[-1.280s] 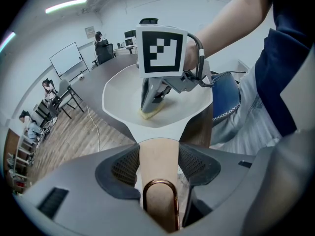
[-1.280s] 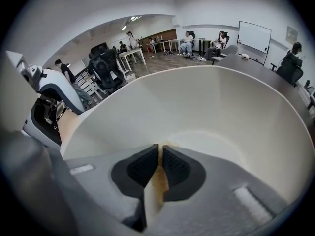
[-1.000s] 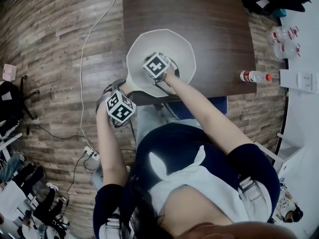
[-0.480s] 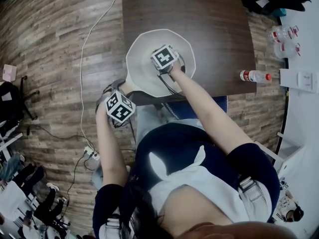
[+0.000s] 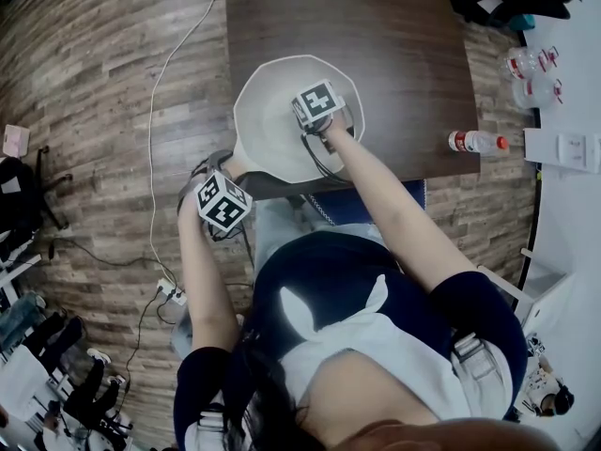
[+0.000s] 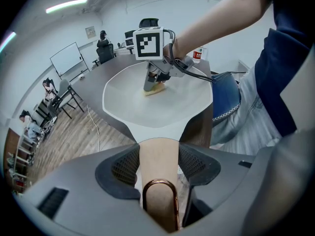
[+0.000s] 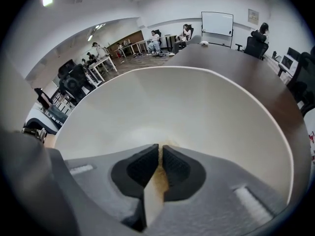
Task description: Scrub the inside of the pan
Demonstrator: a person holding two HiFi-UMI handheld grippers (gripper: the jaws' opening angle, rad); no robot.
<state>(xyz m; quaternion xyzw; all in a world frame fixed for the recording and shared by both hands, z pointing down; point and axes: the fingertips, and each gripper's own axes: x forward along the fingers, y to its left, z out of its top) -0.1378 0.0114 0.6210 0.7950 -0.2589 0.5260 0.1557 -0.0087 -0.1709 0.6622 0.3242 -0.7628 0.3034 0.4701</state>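
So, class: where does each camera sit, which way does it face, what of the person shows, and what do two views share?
Head view: on the head, facing steeply down at table and pan; arms, torso show.
Left gripper view: on the left gripper, shut on the handle, facing the pan; right arm shows.
Right gripper view: on the right gripper, shut on a sponge, facing across the pan; no body.
Shared: head and left gripper views both show the right gripper.

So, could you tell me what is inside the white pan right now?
Only the right gripper, shut on a thin yellowish sponge that touches the floor of the pan. The patch beneath the sponge is covered.
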